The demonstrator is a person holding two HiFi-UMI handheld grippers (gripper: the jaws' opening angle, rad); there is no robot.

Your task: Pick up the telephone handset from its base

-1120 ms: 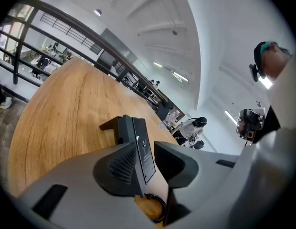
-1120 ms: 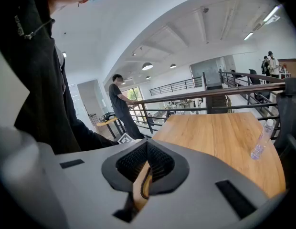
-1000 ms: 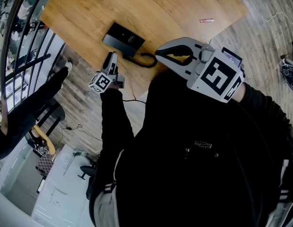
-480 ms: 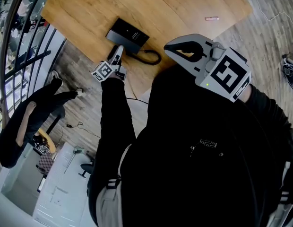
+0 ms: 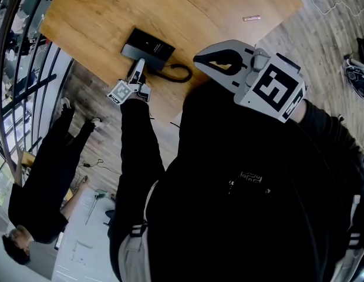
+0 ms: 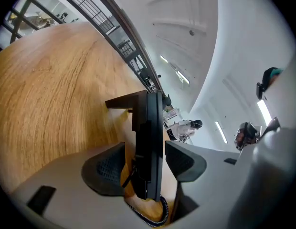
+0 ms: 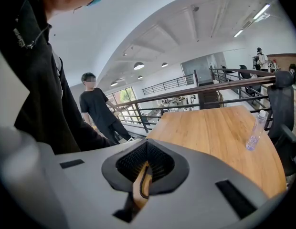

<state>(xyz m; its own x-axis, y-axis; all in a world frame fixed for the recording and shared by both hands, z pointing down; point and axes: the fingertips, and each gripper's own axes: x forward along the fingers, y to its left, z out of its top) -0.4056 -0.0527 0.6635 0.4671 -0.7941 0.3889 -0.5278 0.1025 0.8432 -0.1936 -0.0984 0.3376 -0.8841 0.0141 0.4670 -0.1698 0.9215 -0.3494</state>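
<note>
A black telephone (image 5: 148,46) lies on the wooden table (image 5: 94,16), its handset resting on the base, and a coiled cord (image 5: 177,74) loops off its near right side. My left gripper (image 5: 138,68) points at the phone's near end. In the left gripper view the phone (image 6: 150,128) is seen edge-on between the two pads (image 6: 107,168), with a gap showing on each side; my left gripper (image 6: 147,163) is open. My right gripper (image 5: 198,59) hovers near my chest over the table's edge, away from the phone. In its own view the right gripper (image 7: 146,147) is shut and holds nothing.
A small pink item (image 5: 251,18) lies at the far right of the table. A clear bottle (image 7: 255,132) stands on the table beside a black chair (image 7: 281,109). A person in black (image 5: 47,175) stands left of the table by a railing (image 5: 26,81). Shoes (image 5: 355,78) lie on the floor at right.
My left gripper has come up to the phone's near end, so its jaws now straddle it. The person at left has shifted lower in the view. The right gripper stays put.
</note>
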